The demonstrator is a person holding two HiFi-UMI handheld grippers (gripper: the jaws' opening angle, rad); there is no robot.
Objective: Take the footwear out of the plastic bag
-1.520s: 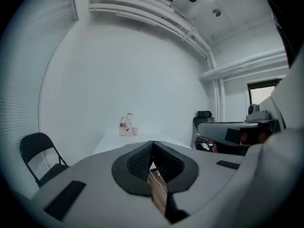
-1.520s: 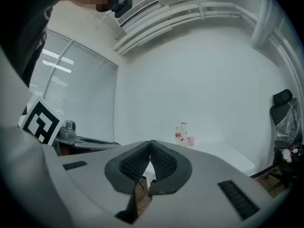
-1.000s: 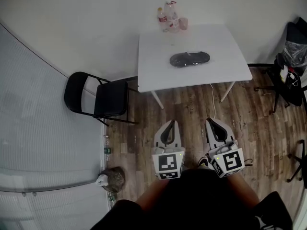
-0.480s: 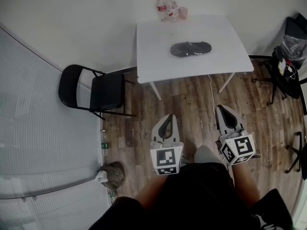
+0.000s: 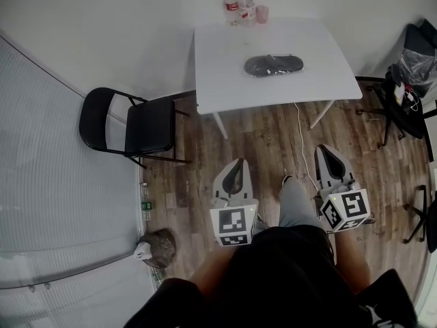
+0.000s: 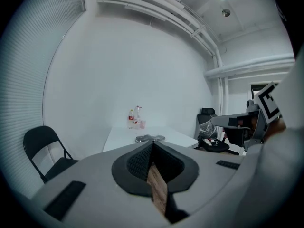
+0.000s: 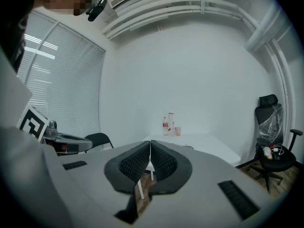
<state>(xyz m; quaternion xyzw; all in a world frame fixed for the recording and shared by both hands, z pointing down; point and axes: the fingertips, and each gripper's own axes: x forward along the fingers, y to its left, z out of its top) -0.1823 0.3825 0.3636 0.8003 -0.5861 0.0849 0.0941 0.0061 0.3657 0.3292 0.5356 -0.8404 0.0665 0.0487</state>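
A dark plastic bag with the footwear (image 5: pixel 274 64) lies on the white table (image 5: pixel 225 80) at the far side of the room. It shows small in the left gripper view as a bag (image 6: pixel 150 138) on the table (image 6: pixel 123 139). My left gripper (image 5: pixel 236 171) and right gripper (image 5: pixel 328 159) hang over the wooden floor, well short of the table. Both are shut with nothing between the jaws. In the right gripper view the gripper (image 7: pixel 150 144) points toward the table (image 7: pixel 209 141); the bag is hidden there behind the jaws.
Bottles and a pink cup (image 5: pixel 243 9) stand at the table's back edge. A black folding chair (image 5: pixel 130 128) stands left of the table, an office chair (image 5: pixel 410 74) with clutter at the right. A cable (image 5: pixel 300 139) trails on the floor. A small bag (image 5: pixel 158 248) sits by the blinds.
The person has stepped forward, and a leg now shows between the grippers. The right gripper has drifted right in the view. The table sits slightly nearer.
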